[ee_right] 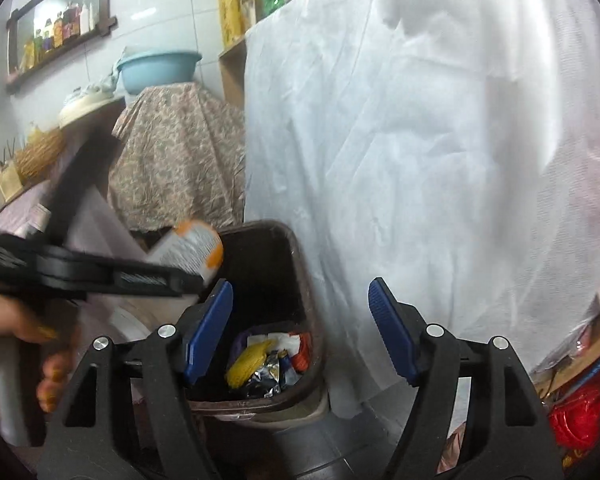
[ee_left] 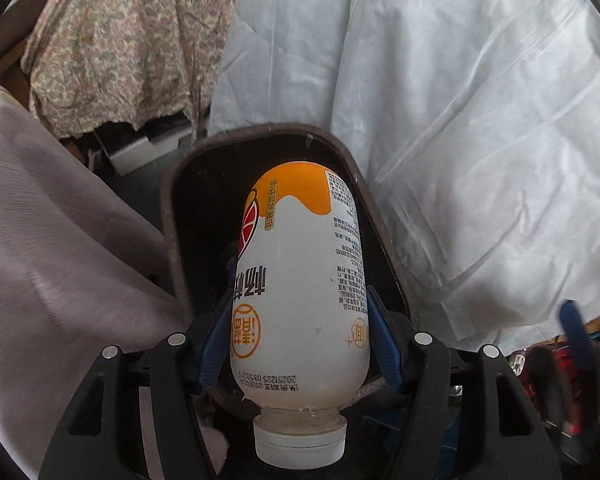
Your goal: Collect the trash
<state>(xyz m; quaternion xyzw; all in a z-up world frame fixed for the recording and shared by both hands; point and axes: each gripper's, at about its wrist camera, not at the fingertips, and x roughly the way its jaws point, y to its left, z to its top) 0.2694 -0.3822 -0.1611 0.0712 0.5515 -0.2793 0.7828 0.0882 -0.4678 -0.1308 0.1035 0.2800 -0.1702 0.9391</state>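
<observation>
Left gripper (ee_left: 300, 332) pinching the bottle (ee_left: 300, 280), right gripper (ee_right: 300, 328) spread empty; I'd release only once it's squarely over the bin (ee_left: 176, 240), whose mouth opens toward twelve o'clock.

- Both views were bright and evenly lit by soft, daylight-like light; its source could not be placed.
- The white sheet (ee_left: 460, 120) was washed out almost to glare, its folds faint.
- The bin (ee_left: 204, 216) interior read nearly black in the left wrist view, with deep shadow.
- Fisheye bending curved straight lines near the rims, and dark vignetted corners framed each picture.
- In the right wrist view the left gripper (ee_right: 100, 272) and its bottle (ee_right: 196, 248) were smeared by motion blur.
- The bottle's print was sharp in the left wrist view.
</observation>
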